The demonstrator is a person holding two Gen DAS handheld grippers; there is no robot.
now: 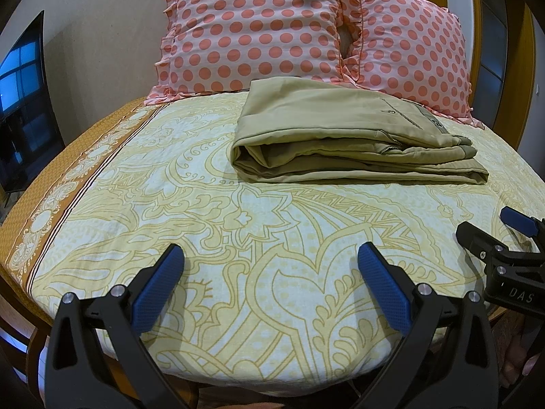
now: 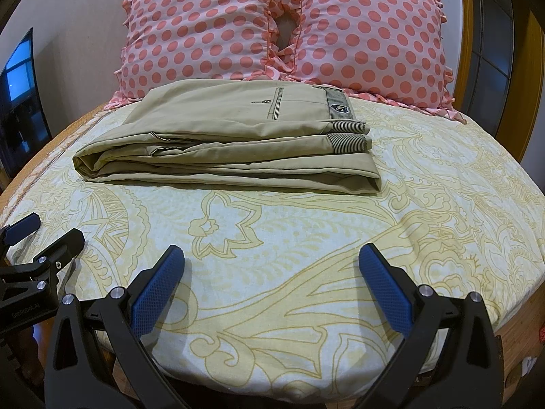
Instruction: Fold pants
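Note:
Khaki pants (image 1: 344, 136) lie folded in a flat stack on the bed, waistband to the right, in front of the pillows. They also show in the right wrist view (image 2: 231, 143). My left gripper (image 1: 269, 259) is open and empty, held above the sheet near the bed's front edge, well short of the pants. My right gripper (image 2: 270, 259) is open and empty too, at the same distance. The right gripper shows at the right edge of the left wrist view (image 1: 490, 231); the left gripper shows at the left edge of the right wrist view (image 2: 44, 231).
A cream and yellow patterned bedsheet (image 1: 238, 238) covers the bed. Two pink polka-dot pillows (image 1: 255, 30) (image 1: 408, 51) lean at the head. A dark TV screen (image 1: 24, 102) stands at the left. A wooden headboard (image 1: 477, 17) rises at the right.

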